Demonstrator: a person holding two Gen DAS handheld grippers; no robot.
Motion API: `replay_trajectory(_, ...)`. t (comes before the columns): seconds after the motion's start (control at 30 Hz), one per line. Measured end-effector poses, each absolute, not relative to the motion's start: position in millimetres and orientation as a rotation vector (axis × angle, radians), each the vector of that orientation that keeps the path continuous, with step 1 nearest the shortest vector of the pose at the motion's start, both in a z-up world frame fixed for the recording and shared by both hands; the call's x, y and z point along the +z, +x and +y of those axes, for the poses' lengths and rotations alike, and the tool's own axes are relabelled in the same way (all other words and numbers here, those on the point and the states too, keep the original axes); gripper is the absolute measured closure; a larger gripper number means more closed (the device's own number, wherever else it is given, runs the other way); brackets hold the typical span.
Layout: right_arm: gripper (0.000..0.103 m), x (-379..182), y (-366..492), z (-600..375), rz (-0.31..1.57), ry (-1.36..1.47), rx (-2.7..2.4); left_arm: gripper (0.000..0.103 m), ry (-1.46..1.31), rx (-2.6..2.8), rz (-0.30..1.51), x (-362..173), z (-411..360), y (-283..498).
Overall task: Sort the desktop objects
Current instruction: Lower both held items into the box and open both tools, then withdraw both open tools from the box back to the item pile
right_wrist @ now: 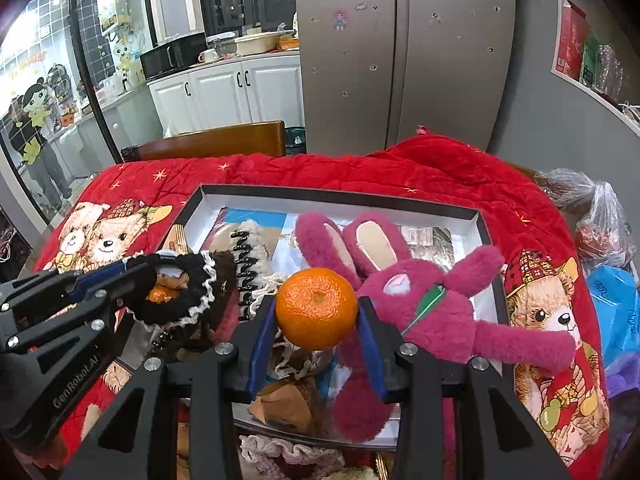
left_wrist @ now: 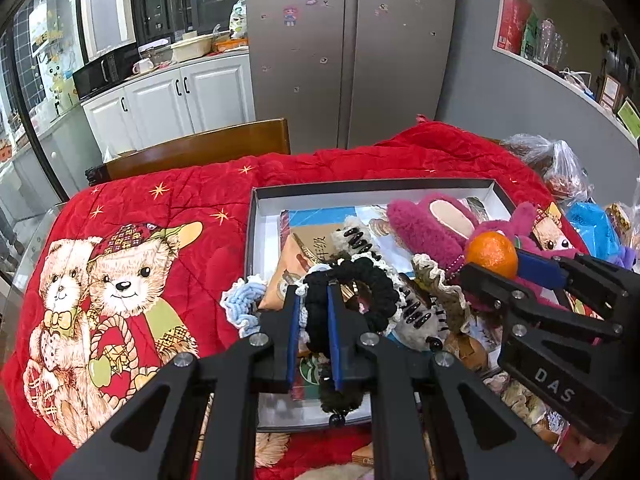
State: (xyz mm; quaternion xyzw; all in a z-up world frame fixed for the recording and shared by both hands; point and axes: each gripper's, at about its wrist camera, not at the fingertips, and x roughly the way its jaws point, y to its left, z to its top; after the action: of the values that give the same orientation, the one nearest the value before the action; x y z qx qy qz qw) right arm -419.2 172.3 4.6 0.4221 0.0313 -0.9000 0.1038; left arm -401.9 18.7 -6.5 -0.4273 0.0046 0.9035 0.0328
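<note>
My left gripper (left_wrist: 314,300) is shut on a black scrunchie (left_wrist: 372,280) with a white lace edge, held over the near left part of a shallow black-rimmed box (left_wrist: 256,216). In the right wrist view the same gripper (right_wrist: 136,270) reaches in from the left with the scrunchie (right_wrist: 188,284). My right gripper (right_wrist: 318,308) is shut on an orange mandarin (right_wrist: 316,308), held above the box (right_wrist: 486,228); from the left wrist the mandarin (left_wrist: 492,254) shows between its jaws. A magenta plush rabbit (right_wrist: 424,304) lies in the box's right half.
The box also holds black spiral hair clips (right_wrist: 244,276), a beige furry clip (left_wrist: 420,320), a light blue scrunchie (left_wrist: 244,300) at its left rim, paper cards and wrapped snacks. A red teddy-bear quilt (left_wrist: 160,216) covers the table. Plastic bags (left_wrist: 560,168) crowd the right; a wooden chair back (left_wrist: 200,148) stands behind.
</note>
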Motion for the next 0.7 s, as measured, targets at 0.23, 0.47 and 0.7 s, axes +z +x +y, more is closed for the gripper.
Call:
replay_trajectory(0.23,0.062,7,-420,170,0.081,1.226,-2.644,0.087,-1.314,2.789,0.028,-6,20,-402)
replay_trajectory(0.47,0.044,13,-418,175,0.049,1.192,-2.684,0.019,-1.322,2.872,0.079,-2,15,-402)
replay_trajectory(0.7,0.042,19,-417,176,0.059,1.189,-2.706,0.019,-1.322,2.867,0.083,-1,13,-402)
